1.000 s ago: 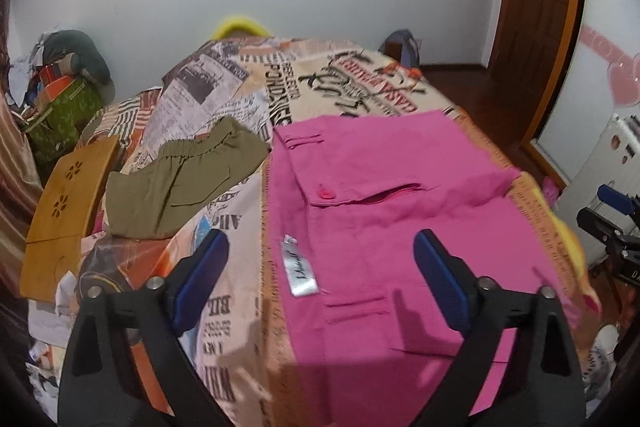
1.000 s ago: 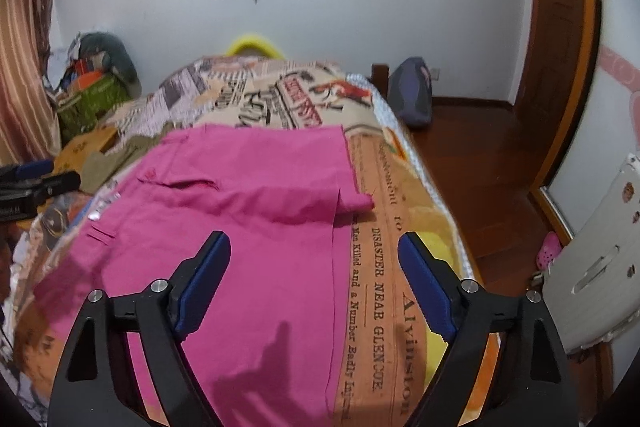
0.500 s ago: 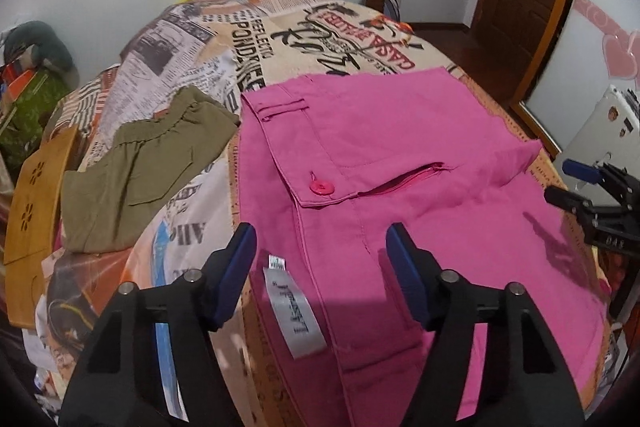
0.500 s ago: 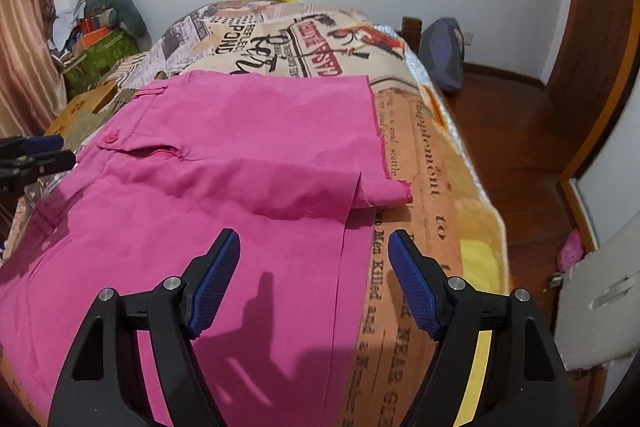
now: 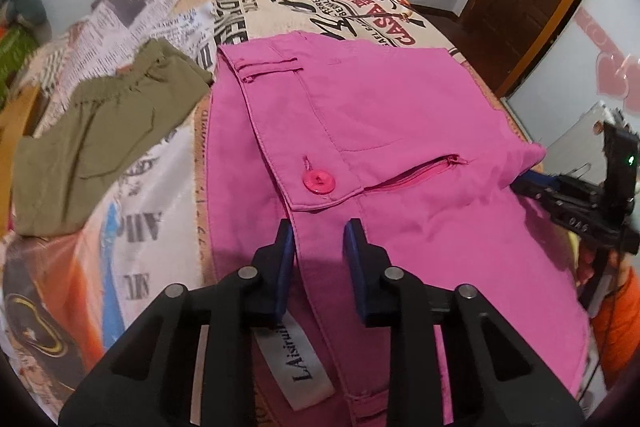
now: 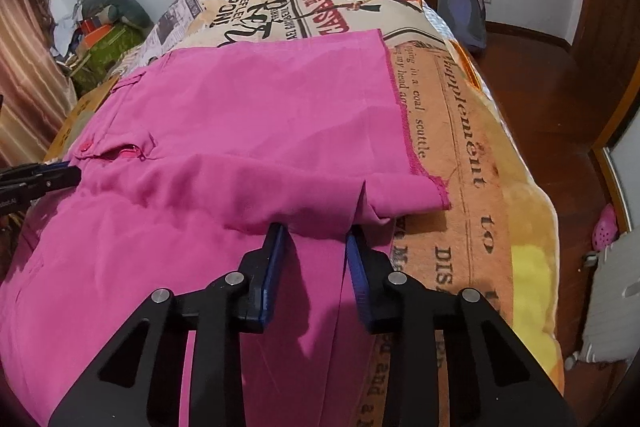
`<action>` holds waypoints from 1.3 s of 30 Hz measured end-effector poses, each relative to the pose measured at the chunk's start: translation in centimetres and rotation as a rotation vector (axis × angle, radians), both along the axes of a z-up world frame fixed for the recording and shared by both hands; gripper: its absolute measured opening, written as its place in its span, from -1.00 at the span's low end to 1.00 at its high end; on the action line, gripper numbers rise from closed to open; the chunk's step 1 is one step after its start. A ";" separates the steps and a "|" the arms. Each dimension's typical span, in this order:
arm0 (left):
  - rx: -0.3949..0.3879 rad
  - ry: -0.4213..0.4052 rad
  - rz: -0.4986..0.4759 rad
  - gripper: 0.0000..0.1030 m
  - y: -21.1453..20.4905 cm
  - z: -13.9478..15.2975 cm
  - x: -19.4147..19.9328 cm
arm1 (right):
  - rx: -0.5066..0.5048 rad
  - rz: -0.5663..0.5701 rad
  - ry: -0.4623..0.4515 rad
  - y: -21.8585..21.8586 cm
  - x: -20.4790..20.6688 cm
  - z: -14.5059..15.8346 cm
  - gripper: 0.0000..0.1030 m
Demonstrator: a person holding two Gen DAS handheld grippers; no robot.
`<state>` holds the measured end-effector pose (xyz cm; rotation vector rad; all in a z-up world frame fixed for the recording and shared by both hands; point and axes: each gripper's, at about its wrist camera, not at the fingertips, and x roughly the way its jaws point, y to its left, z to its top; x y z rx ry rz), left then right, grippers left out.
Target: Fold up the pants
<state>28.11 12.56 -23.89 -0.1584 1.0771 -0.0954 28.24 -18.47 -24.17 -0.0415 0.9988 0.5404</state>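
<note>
While the pink pants lie spread across the newspaper-print bedspread, partly folded with waistband, button and open zipper uppermost, both grippers are taking hold. The left gripper is closing over the waistband edge just below the button, fabric between its blue pads; contact is not yet evident, so it counts as released. The right gripper is closing at the hem end, where the upper leg's fold bunches between its fingers; again no firm clench is visible. Step in hand, by judgement: grasping both ends for the next fold. The next move calls for completing both grips together, then lifting evenly. Olive shorts lie apart, beside the pants.
</note>
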 end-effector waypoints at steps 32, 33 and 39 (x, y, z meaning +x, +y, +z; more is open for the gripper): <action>0.170 -0.047 -0.024 -0.78 -1.1 2.6 -2.6 | -0.073 0.012 -0.066 -1.4 -2.8 3.0 -0.62; 0.161 -0.059 -0.022 -0.74 -0.9 3.1 -2.5 | -0.063 0.006 -0.071 -1.7 -2.7 3.4 -0.61; 0.175 -0.102 -0.007 -0.38 -0.7 4.2 -0.5 | -0.057 -0.039 -0.131 -2.1 -0.3 4.7 -0.27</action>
